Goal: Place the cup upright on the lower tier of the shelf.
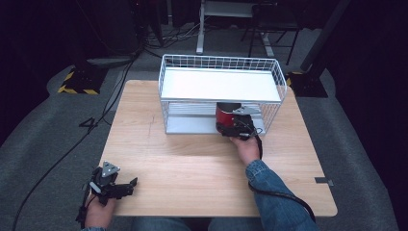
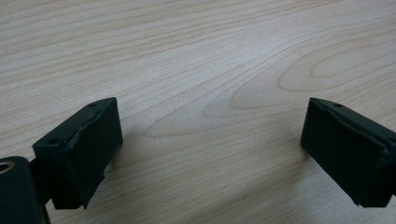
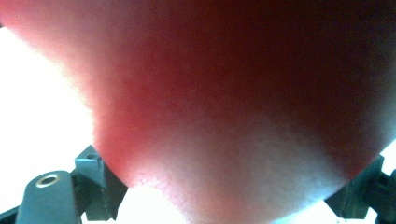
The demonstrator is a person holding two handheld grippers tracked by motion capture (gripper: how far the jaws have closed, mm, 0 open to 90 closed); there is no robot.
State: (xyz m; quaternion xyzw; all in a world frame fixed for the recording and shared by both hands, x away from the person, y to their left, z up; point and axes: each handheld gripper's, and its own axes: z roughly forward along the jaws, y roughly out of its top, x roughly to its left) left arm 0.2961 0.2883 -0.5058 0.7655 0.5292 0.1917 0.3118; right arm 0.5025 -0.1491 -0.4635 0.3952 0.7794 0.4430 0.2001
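In the high view a white wire rack (image 1: 221,91) stood on the upper middle of the wooden table (image 1: 159,163), with a flat white top shelf and a lower shelf beneath it. Just right of the frame's centre, the right gripper (image 1: 236,126) reached into the open front of the lower shelf, and a red object (image 1: 224,114) sat at its tip, under the edge of the top shelf. In the right gripper view that red object (image 3: 224,102) was a close blur bulging between the two jaws, whose tips flanked it at lower left and lower right; the jaws appeared closed against its sides.

At the lower left of the high view, the left gripper (image 1: 126,186) rested on the table near its front edge, held by a hand (image 1: 98,211). In the left gripper view its jaws stood wide apart with bare wood grain between them.
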